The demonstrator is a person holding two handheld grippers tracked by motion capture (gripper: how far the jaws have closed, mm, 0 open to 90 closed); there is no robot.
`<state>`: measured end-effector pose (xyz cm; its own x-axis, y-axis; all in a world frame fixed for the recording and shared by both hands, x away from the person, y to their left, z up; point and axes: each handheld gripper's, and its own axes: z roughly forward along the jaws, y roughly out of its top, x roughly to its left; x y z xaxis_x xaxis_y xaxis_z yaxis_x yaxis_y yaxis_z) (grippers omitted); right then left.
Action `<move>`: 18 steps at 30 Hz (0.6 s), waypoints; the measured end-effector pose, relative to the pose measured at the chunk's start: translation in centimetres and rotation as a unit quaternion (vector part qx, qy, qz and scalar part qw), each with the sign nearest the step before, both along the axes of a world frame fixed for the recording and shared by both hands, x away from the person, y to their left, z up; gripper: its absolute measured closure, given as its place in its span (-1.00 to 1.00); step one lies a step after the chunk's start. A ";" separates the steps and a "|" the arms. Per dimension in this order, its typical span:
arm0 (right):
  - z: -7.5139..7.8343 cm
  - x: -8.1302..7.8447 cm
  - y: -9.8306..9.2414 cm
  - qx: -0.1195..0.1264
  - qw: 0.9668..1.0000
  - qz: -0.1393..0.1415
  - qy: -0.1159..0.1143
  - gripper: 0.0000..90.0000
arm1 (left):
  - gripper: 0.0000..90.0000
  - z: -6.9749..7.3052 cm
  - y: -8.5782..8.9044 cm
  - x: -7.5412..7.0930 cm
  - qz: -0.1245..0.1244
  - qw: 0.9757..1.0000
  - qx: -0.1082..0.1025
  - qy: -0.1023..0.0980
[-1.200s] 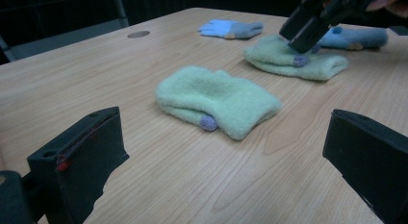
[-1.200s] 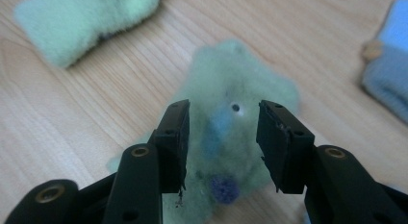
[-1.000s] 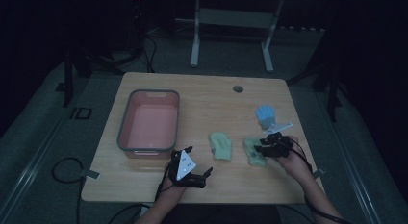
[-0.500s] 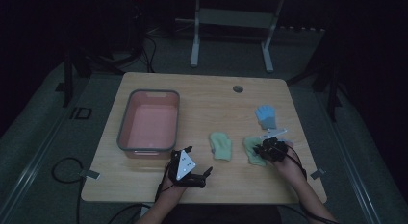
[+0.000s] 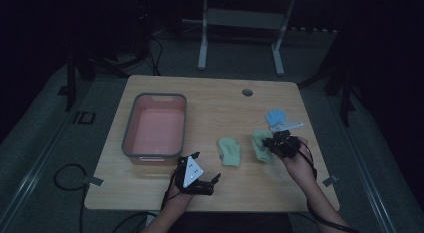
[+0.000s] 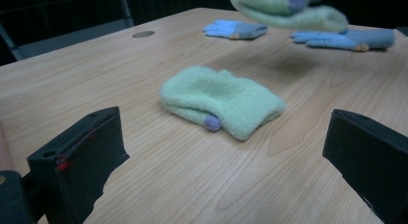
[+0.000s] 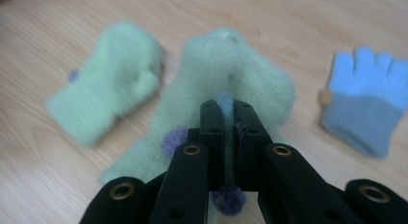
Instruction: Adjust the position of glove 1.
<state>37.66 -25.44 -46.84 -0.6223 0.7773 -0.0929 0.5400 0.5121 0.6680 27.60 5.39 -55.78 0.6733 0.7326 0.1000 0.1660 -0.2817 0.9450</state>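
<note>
Two pale green mittens and blue gloves are on the wooden table [image 5: 210,98]. One green mitten [image 5: 230,151] [image 6: 221,101] [image 7: 108,94] lies flat near the middle. My right gripper [image 5: 277,143] [image 7: 230,108] is shut on the second green mitten [image 5: 261,145] [image 7: 231,75], which hangs a little above the table in the left gripper view [image 6: 288,12]. A blue glove [image 5: 275,117] [image 7: 370,99] [image 6: 235,29] lies just beyond it. My left gripper [image 5: 202,182] [image 6: 221,152] stands wide open near the front edge, facing the flat mitten, with nothing between its jaws.
A pink bin with a grey rim [image 5: 131,124] stands on the table's left half. A second blue glove [image 6: 346,39] lies at the right. A round hole [image 5: 247,92] is in the tabletop at the back. Cables lie on the floor around the table.
My right gripper, shut on the green mitten, has shifted slightly and raised it a little off the table. The left gripper has stayed in place.
</note>
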 end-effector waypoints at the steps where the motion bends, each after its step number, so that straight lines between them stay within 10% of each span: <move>1: 0.4 -0.1 0.5 0.002 1.000 0.001 -0.004 0.88 | -0.99 0.0 0.0 0.0 0.000 1.000 0.000 0.000; 10: 2.8 -0.4 5.3 0.006 0.999 0.034 -0.031 0.88 | -0.99 0.0 0.0 0.0 -0.001 1.000 0.000 0.000; 18: 1.5 -0.4 8.7 0.007 0.998 0.060 -0.007 0.88 | -0.99 0.0 0.0 0.0 -0.001 1.000 -0.001 -0.001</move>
<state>37.29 -16.75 -45.32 -0.7098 0.6983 -0.0930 0.4651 0.5637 0.6825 27.60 5.41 -55.78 0.6742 0.7317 0.1005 0.1637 -0.2807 0.9457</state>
